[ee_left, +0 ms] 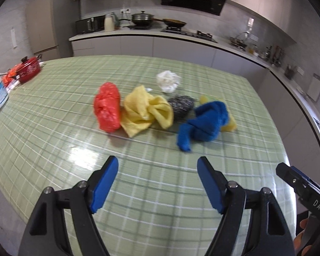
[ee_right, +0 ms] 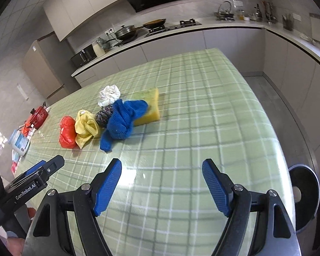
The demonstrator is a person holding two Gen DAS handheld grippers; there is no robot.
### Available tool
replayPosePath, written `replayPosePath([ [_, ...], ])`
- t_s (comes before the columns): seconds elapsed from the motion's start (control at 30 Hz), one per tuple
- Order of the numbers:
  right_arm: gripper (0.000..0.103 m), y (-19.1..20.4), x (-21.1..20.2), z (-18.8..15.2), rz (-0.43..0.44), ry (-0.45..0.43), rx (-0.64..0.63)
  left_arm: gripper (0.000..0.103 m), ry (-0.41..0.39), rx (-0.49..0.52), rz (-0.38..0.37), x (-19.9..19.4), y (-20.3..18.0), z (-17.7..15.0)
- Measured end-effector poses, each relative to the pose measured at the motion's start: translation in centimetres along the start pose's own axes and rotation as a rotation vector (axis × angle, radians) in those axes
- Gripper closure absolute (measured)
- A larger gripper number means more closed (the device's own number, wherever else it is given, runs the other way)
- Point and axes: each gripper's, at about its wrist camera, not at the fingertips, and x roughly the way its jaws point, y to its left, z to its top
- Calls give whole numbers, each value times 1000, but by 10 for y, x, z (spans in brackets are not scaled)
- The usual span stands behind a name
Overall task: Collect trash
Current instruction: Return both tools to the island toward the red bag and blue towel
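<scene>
1. Left wrist view: a green checked table (ee_left: pixel 53 128) fills the frame, its near edge cut off behind the left gripper (ee_left: pixel 157 170), jaws wide apart, holding nothing.
2. The right gripper (ee_right: pixel 162 172) likewise hangs spread and empty above the table.
3. Mid-table, a row of trash: red bag (ee_left: pixel 107 107), yellow cloth (ee_left: pixel 146 112), blue cloth (ee_left: pixel 204 123), touching in turn.
4. A sponge (ee_right: pixel 148 107) lies half hidden under the blue cloth.
5. A steel scourer (ee_left: pixel 181 105) is partly covered; white wad (ee_left: pixel 168 81) sits just behind.
</scene>
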Motion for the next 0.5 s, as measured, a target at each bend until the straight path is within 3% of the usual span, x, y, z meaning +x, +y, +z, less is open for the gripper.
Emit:
replayPosePath([
  [0.23,23,7,23,22,54,-4,-14,25,-21,-11,55,9,16,20],
  [0.5,23,22,51,37,61,17,-8,25,-15,-17,54,28,39,39],
])
